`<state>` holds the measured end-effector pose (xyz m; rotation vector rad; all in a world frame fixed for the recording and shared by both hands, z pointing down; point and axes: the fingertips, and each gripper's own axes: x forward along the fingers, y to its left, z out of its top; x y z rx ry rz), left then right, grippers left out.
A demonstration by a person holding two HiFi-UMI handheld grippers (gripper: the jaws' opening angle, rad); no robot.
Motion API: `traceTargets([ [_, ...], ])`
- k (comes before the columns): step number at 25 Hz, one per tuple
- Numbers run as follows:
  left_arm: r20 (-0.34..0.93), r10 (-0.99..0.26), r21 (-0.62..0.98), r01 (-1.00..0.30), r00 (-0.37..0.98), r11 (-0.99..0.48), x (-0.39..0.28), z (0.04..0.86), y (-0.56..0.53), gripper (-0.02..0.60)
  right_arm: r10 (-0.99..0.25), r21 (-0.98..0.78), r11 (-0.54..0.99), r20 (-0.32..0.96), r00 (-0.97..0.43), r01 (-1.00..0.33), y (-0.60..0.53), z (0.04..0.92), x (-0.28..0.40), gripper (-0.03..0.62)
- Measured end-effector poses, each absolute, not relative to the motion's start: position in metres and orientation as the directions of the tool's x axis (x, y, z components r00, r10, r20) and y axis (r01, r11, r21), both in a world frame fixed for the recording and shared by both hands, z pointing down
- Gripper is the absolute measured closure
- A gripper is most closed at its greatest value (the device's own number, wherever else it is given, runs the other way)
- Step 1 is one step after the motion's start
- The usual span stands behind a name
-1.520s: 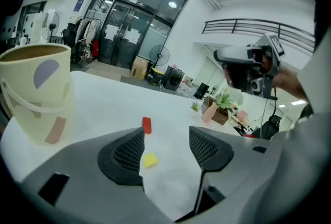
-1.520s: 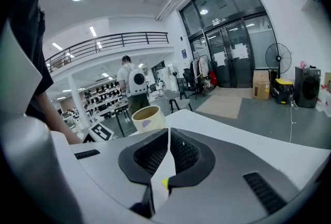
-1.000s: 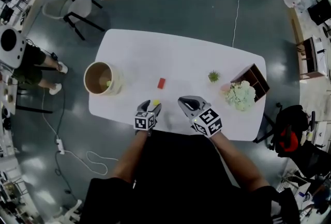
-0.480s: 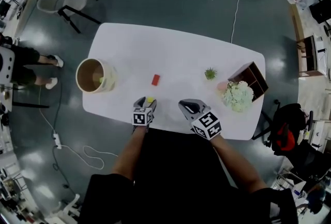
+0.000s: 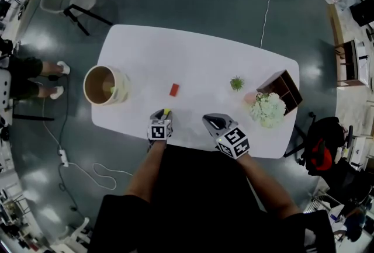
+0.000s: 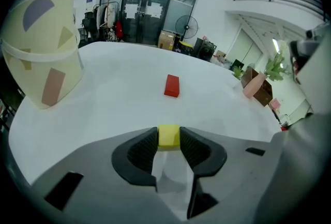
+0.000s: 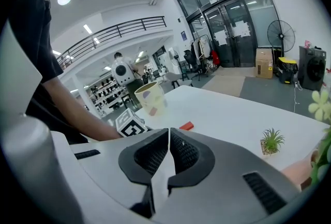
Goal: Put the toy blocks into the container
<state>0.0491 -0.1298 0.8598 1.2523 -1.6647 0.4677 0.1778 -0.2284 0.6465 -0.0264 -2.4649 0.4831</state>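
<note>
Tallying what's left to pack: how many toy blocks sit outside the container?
2: a yellow block between the fingers of the left gripper; a red block on the table beyond it. Others may hide inside the container.

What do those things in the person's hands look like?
Each hand carries a grey plastic gripper: the left gripper and the right gripper. Each bears a white cube with black square markers and has two curved jaws lined with ribbed black pads. No cables show. The person wears a black short-sleeved top.
</note>
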Motion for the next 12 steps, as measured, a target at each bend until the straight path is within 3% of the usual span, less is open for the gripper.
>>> traceTargets([
  [12, 0.839, -0.544, 0.222, -0.912, -0.002, 0.345, 0.036, 0.846, -0.139, 0.456, 0.120, -0.342, 0.934, 0.570, -0.813, -0.101, -0.227, 0.642, 0.164, 0.586],
])
